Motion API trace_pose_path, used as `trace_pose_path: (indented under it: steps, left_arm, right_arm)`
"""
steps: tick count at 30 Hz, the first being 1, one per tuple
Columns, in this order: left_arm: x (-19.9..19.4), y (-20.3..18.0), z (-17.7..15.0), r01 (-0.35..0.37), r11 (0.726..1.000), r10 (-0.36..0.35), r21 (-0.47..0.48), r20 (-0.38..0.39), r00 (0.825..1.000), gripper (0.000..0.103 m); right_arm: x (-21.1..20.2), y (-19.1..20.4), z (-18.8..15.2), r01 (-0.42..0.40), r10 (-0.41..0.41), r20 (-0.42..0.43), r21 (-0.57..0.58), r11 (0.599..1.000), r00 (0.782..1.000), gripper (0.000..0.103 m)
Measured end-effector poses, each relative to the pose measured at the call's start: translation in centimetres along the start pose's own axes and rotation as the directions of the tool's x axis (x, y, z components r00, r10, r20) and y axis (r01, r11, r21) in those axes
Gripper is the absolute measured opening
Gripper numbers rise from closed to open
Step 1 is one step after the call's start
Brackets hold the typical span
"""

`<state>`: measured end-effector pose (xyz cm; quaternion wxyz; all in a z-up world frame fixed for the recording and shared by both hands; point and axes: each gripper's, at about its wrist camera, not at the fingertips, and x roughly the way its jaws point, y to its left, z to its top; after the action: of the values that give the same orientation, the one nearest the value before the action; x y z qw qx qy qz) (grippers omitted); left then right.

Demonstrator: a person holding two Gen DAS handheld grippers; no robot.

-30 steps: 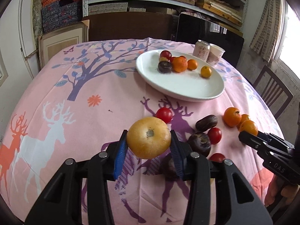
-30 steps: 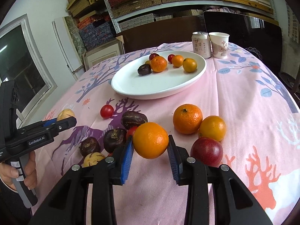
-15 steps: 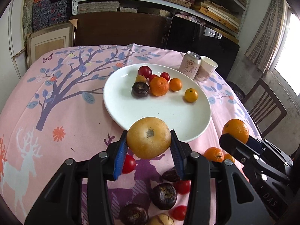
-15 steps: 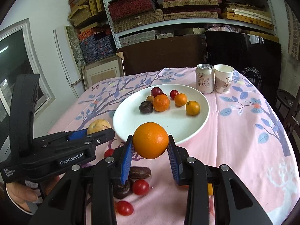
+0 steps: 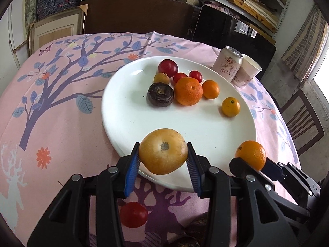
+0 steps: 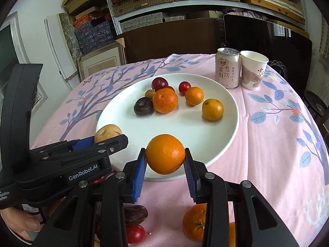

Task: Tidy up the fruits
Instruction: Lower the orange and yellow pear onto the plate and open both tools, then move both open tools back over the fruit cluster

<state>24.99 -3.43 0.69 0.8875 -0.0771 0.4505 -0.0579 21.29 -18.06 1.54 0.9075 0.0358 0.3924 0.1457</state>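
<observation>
Seven fruits are counted on the white plate [image 5: 123, 123]: one dark red plum [image 5: 168, 68], two cherry tomatoes [image 5: 180, 77], one small yellow fruit [image 5: 161, 78], one dark wrinkled fruit [image 5: 160, 94], and three orange citrus of differing size, the largest [image 5: 188, 91] being set against the dark one. One drink can [image 6: 228, 70] and one paper cup [image 6: 253, 70] are seen upright, just beside each other behind the plate.

A yellow-brown round fruit [image 5: 163, 151] is clamped between the blue pads of the left gripper [image 5: 163, 164] and is held above the plate's near rim; its stem scar is turned toward the camera. No long axis can be told, the fruit being nearly round. An orange [image 6: 165, 154] is gripped likewise by the right gripper [image 6: 165, 166] over the near edge of the plate. On the pink patterned tablecloth [image 5: 61, 127] below, a red tomato [image 5: 133, 214] and further dark fruits are partly hidden by the grippers.
</observation>
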Motion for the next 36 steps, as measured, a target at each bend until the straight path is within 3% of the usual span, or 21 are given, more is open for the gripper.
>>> trace_pose_path:
  steps: [3,5,7,12,15,24,36]
  left_arm:
    - [-0.1,0.4,0.2,0.017,1.0,-0.017,-0.026,0.0,1.0,0.045]
    - [-1.0,0.6,0.2,0.031,0.999,-0.03,-0.036,0.03,0.999,0.068]
    - [-2.2,0.6,0.1,-0.003,0.999,0.005,-0.034,0.067,0.998,0.09]
    - [-4.7,0.9,-0.6,0.019,1.0,-0.018,-0.012,0.095,0.995,0.09]
    - [-5.9,1.3,-1.5,0.018,1.0,-0.017,-0.003,0.099,0.995,0.091]
    - [-8.9,2.8,-5.1,0.002,0.999,-0.006,0.032,0.107,0.994,0.094]
    - [-10.2,4.8,-9.2,-0.031,0.998,0.027,0.051,0.08,0.996,0.095]
  right_arm:
    - [0.5,-0.8,0.1,0.011,-0.01,-0.013,0.042,0.999,1.0,0.046]
    - [0.1,-1.2,0.0,0.013,-0.012,-0.002,0.056,0.998,1.0,0.048]
    - [-0.4,-1.4,-0.2,0.006,-0.006,0.003,0.061,0.998,1.0,0.048]
    - [-2.6,-1.6,-1.1,0.0,-0.001,0.023,0.045,0.999,1.0,0.05]
    - [-4.3,-1.8,-2.0,0.006,-0.007,0.046,0.032,0.999,0.999,0.057]
    - [-8.6,-3.5,-5.7,0.03,-0.032,0.063,0.03,0.999,0.997,0.059]
    - [-9.3,-4.7,-10.2,0.083,-0.082,-0.005,0.019,0.996,0.997,0.06]
